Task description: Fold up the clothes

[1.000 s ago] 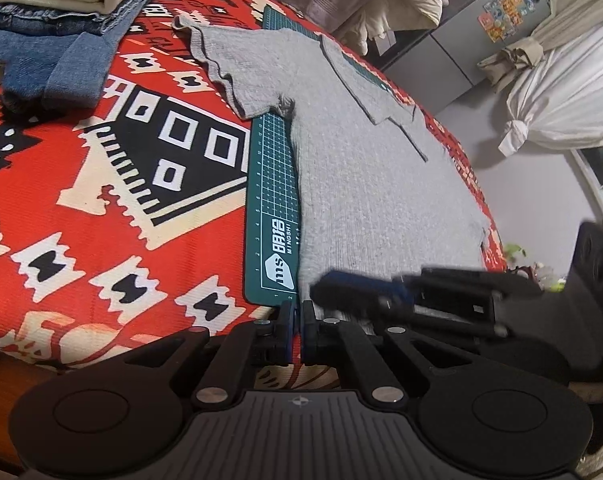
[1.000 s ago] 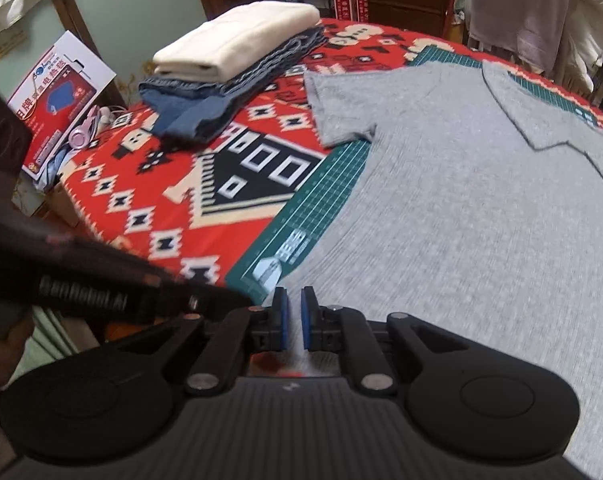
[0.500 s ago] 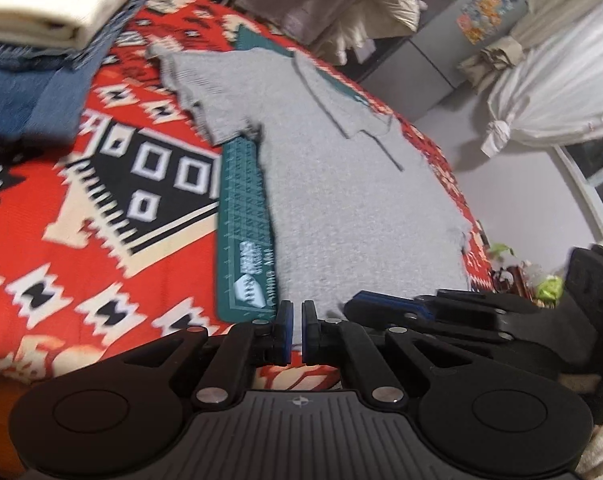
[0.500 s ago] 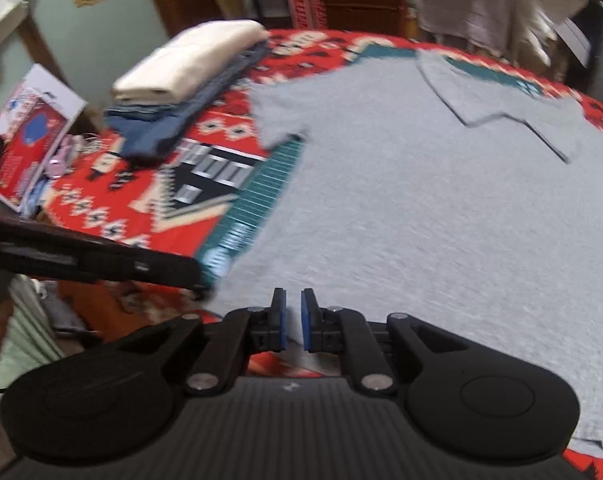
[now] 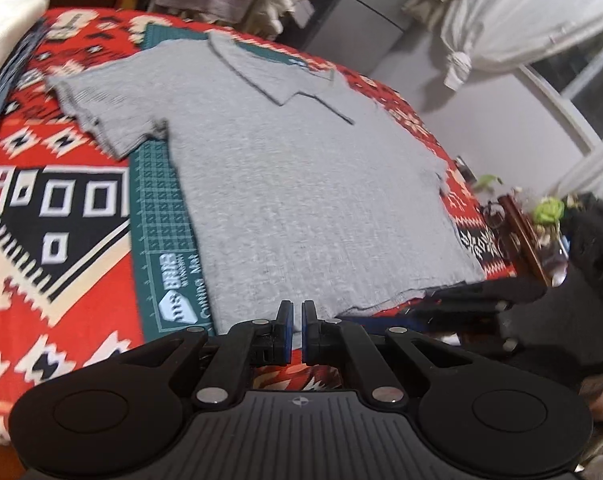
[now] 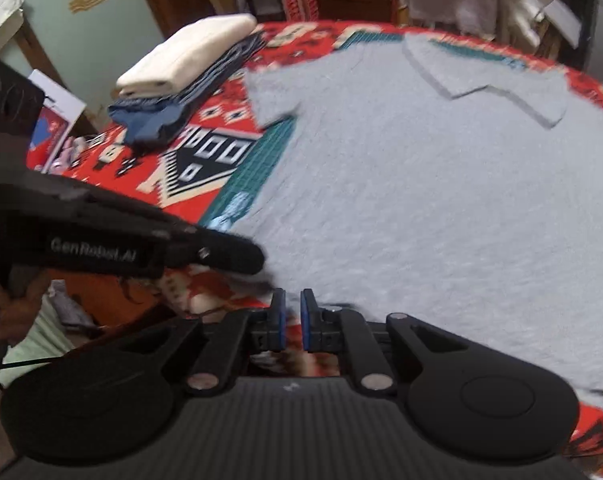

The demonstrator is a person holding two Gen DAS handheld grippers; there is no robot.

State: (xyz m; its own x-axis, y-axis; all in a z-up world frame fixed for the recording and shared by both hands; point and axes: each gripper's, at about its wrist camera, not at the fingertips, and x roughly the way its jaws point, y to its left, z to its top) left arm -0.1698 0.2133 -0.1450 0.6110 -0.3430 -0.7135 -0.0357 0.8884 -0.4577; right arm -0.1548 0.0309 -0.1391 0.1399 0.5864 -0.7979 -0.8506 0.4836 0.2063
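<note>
A grey knitted short-sleeved shirt (image 5: 301, 184) lies spread flat on the bench, which is covered with a red woven cloth patterned in black and cream (image 5: 41, 216). Under the shirt sits a dark green gridded cutting mat (image 5: 157, 216); a strip of it shows along the shirt's side below the sleeve, and a corner shows past the collar. One sleeve reaches off the mat onto the red cloth. Around the collar a flap of the grey fabric lies folded over the shirt's body.

The left gripper (image 5: 294, 330) hangs just at the shirt's bottom hem, its blue-padded fingers (image 5: 286, 332) drawn nearly together with only a thin slit between them and nothing caught there. The right gripper (image 6: 292, 322) hovers at the same hem, further along from the mat's printed corner, likewise clenched on nothing, a narrow gap between its pads. In the right wrist view the left gripper's black body crosses in from the side and its tip lies over the shirt's hem corner; the motion blur hides whether it touches the fabric.

Beyond the sleeve, well apart from the shirt, a folded cream garment (image 6: 189, 56) rests on folded blue denim (image 6: 161, 116) on the red cloth.
</note>
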